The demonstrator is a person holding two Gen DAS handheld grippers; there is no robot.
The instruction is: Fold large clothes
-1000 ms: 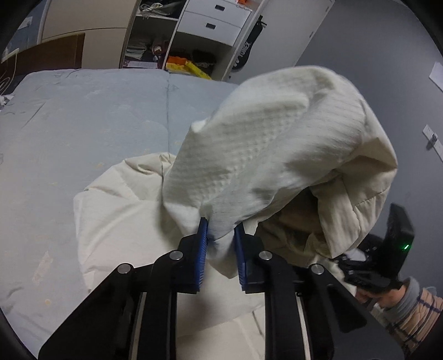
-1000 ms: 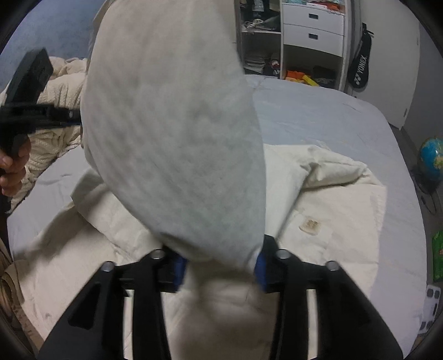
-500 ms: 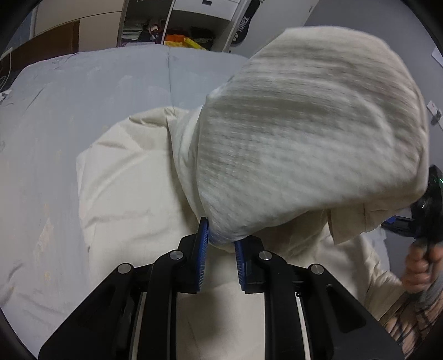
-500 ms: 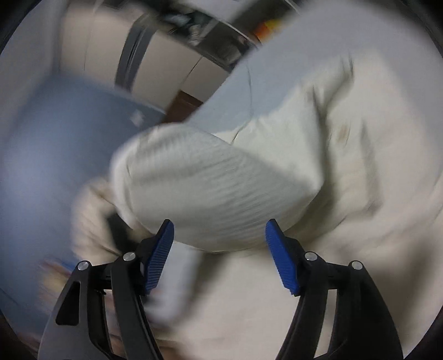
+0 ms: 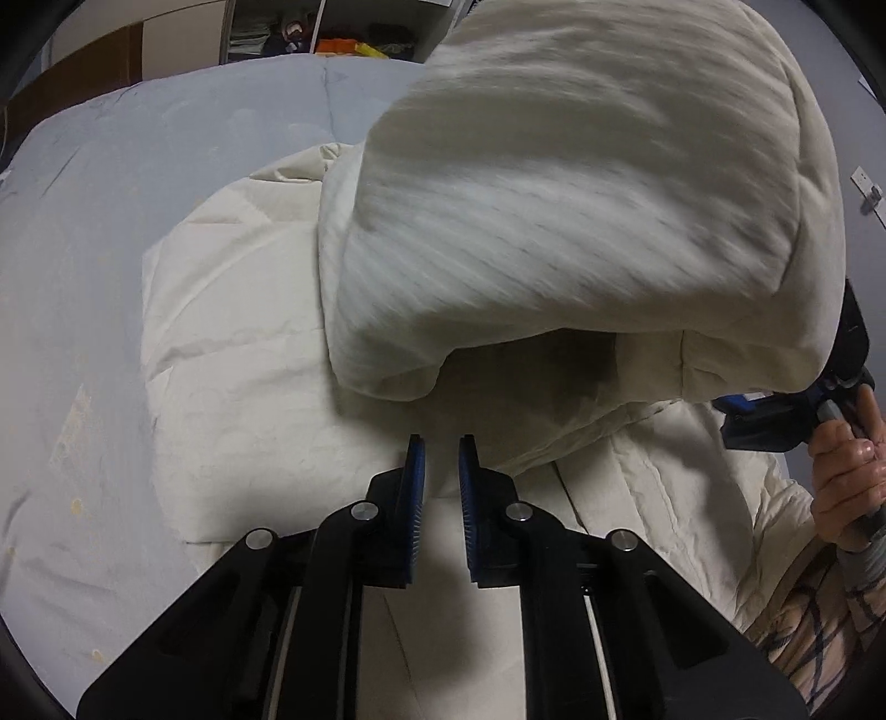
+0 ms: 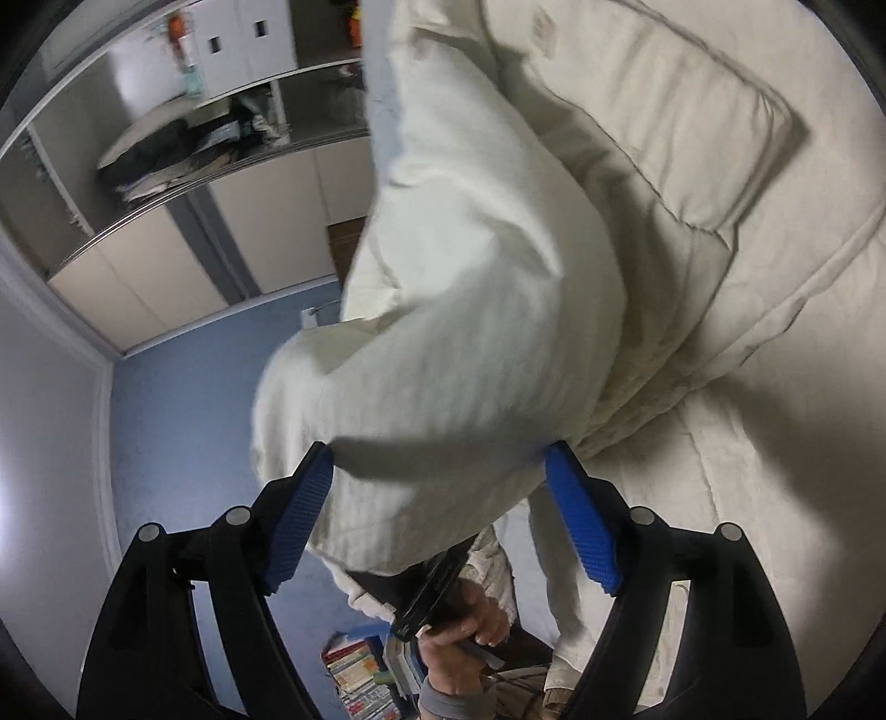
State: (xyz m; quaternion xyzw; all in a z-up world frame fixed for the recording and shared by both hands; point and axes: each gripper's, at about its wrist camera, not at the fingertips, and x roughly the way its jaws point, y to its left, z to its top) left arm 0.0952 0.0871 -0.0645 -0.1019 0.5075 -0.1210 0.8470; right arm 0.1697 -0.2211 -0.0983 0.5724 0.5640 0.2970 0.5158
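Note:
A large cream padded coat (image 5: 238,343) lies spread on the grey bed (image 5: 83,221). A bulky lifted fold of it (image 5: 581,194) hangs in the air, blurred, over the coat's middle. My left gripper (image 5: 441,459) sits just below that fold with its blue pads a small gap apart and nothing between them. My right gripper (image 6: 440,498) is wide open, tilted sideways, and the fold (image 6: 470,310) drapes over the space between its pads without being pinched. The right gripper and the hand holding it (image 5: 841,443) show at the right edge of the left wrist view.
A wardrobe with open shelves and white drawers (image 5: 332,39) stands past the bed's far end. The grey wall (image 5: 864,111) is on the right. Stacked books (image 6: 360,675) lie on the blue floor (image 6: 183,421) beside the bed. The other hand (image 6: 465,626) grips the left tool below.
My left gripper has let go of the coat fold, which now hangs loose above it. My right gripper opened wide and swung sideways; the fold is dropping toward the spread coat.

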